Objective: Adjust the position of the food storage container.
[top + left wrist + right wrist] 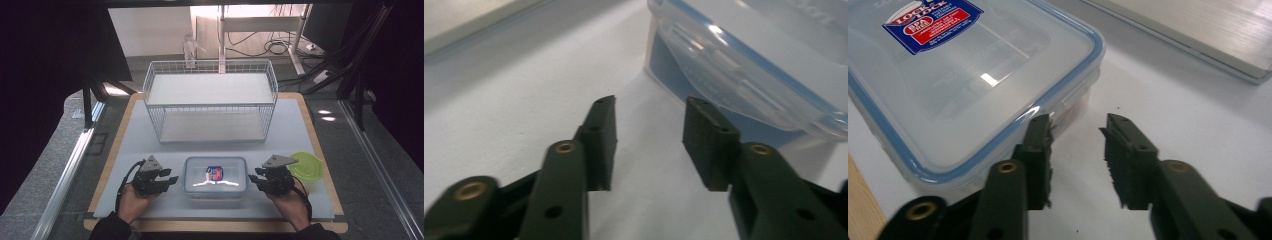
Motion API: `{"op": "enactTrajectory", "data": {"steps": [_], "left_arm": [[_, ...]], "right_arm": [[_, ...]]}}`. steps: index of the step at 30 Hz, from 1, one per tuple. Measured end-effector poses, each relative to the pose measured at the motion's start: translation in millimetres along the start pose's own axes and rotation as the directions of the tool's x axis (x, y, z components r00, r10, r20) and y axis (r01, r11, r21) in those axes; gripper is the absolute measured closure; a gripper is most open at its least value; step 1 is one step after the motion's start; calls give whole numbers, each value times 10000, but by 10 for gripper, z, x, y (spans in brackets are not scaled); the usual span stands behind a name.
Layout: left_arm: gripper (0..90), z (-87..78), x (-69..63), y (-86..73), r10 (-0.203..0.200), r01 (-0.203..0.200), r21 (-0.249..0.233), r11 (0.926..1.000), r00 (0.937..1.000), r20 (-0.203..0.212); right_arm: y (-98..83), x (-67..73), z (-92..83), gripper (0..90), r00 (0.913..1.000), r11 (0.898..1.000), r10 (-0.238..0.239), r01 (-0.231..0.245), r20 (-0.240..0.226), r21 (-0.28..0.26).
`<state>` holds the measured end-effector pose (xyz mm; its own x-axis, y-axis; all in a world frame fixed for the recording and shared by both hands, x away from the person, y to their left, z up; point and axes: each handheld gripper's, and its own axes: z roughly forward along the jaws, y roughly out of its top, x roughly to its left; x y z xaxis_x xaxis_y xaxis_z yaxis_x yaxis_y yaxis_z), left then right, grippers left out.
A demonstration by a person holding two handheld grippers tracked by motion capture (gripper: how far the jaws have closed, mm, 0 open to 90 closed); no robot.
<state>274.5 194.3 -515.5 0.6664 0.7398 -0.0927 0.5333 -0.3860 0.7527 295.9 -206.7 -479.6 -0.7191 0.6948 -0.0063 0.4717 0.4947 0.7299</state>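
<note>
Bottom centre of the high view, the clear box sits lid-on between both grippers. Left gripper gapes beside its left edge, empty; right gripper spread too, just off its right. Wire basket above.

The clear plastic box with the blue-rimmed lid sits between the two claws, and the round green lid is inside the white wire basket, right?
Not quite. The round green lid is not inside the white wire basket; the high view shows it lying on the table, just beyond the right claw. The rest holds: the clear plastic box with the blue-rimmed lid sits between the left claw and the right one.
</note>
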Motion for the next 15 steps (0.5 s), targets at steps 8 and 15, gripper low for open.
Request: {"op": "enactTrajectory", "data": {"steps": [8,15], "left_arm": [[283,-92,-61,-84,393,-397,-304,9987,9991,-141],[139,-133,-113,-168,850,-850,10,9964,9964,34]], "right_arm": [[-64,-28,-134,424,10000,9992,26,-27,-37,-392],[-131,-25,-210,259,9998,9971,170,-179,-138,-742]]}}
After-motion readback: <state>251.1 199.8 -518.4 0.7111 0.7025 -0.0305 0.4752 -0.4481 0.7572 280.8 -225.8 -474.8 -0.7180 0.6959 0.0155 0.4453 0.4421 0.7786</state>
